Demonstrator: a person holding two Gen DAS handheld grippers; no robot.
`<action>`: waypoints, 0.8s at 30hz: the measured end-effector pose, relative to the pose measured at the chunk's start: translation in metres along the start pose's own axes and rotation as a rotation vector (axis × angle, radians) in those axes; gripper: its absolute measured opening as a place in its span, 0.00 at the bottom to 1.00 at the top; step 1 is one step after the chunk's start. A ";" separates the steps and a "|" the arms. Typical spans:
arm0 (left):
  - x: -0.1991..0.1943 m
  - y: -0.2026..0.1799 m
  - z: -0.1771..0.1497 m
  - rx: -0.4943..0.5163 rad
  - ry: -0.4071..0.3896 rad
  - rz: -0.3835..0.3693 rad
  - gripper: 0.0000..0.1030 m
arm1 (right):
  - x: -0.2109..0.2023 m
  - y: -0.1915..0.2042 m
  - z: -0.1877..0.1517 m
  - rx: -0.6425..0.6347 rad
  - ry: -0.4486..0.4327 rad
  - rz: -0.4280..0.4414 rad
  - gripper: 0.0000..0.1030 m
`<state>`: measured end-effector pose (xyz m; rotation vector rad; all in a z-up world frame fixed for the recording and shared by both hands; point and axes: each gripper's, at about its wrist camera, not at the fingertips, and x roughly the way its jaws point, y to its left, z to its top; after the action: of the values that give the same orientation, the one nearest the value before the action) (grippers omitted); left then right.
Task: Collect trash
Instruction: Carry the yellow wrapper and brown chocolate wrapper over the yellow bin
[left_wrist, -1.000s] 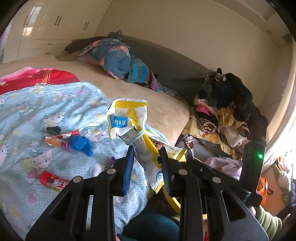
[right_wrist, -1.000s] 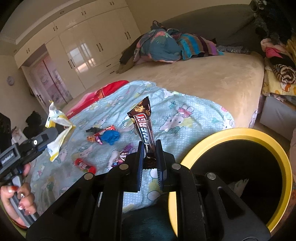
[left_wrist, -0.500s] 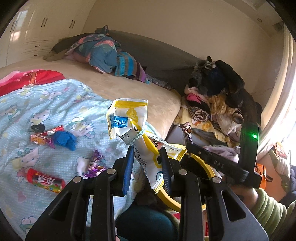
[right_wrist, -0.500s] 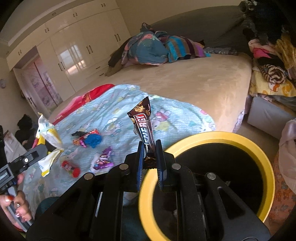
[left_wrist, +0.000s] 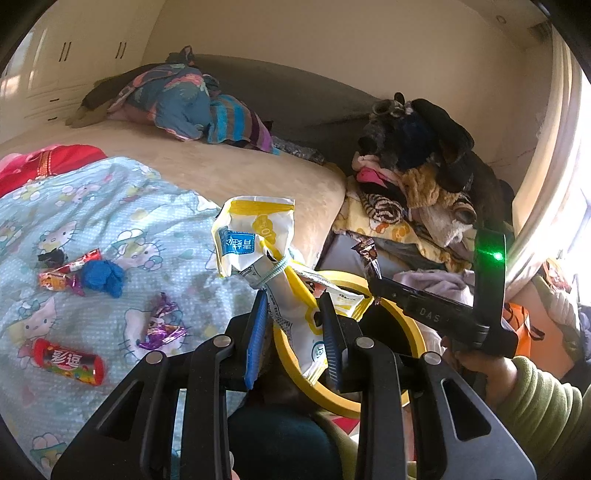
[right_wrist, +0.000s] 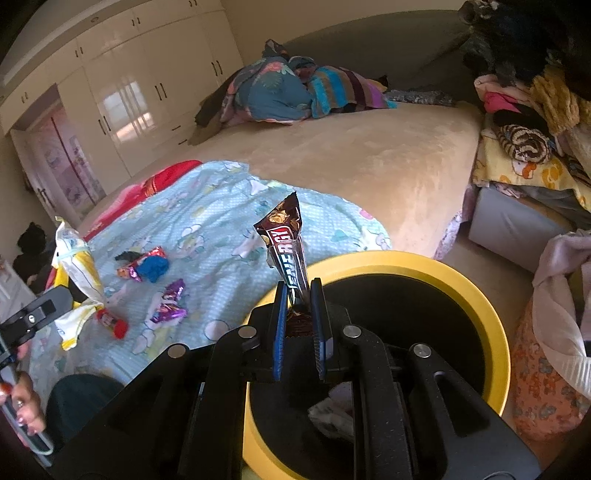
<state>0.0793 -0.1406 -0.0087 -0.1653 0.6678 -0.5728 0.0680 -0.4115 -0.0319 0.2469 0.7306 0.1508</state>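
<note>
The left tool (left_wrist: 293, 325) is clamped on a crumpled white-and-yellow plastic snack bag (left_wrist: 258, 236), tied at its neck with a pale band; the bag stands up from the jaws, its lower end hanging over the rim of a round yellow-rimmed black bin (left_wrist: 410, 325). The right tool (right_wrist: 298, 306) is closed narrowly on the bottom end of a dark brown chocolate-bar wrapper (right_wrist: 286, 240), which stands upright above the near rim of the same bin (right_wrist: 491, 325) (some crumpled pale paper already lies inside). More trash lies on the light blue cartoon-print blanket (left_wrist: 147, 206) spread over the beige bed (right_wrist: 369, 155): a red cylindrical candy tube (left_wrist: 68, 362), a purple foil wrapper (left_wrist: 162, 325), a scrunched blue wrapper (left_wrist: 103, 277) touching a red-and-orange wrapper (left_wrist: 62, 273), and a small black scrap (left_wrist: 51, 256) just beside them. A pile of clothes and plush toys (left_wrist: 417, 177) sits to the bed's right.
</note>
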 end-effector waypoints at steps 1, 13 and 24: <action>0.001 -0.002 0.000 0.004 0.004 -0.002 0.26 | 0.000 -0.002 -0.001 0.003 0.003 -0.002 0.08; 0.024 -0.028 -0.011 0.065 0.066 -0.026 0.26 | 0.001 -0.037 -0.014 0.057 0.045 -0.048 0.09; 0.051 -0.054 -0.026 0.141 0.132 -0.044 0.26 | 0.010 -0.055 -0.020 0.089 0.083 -0.065 0.09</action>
<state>0.0715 -0.2132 -0.0385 -0.0105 0.7502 -0.6755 0.0644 -0.4588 -0.0682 0.3025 0.8277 0.0674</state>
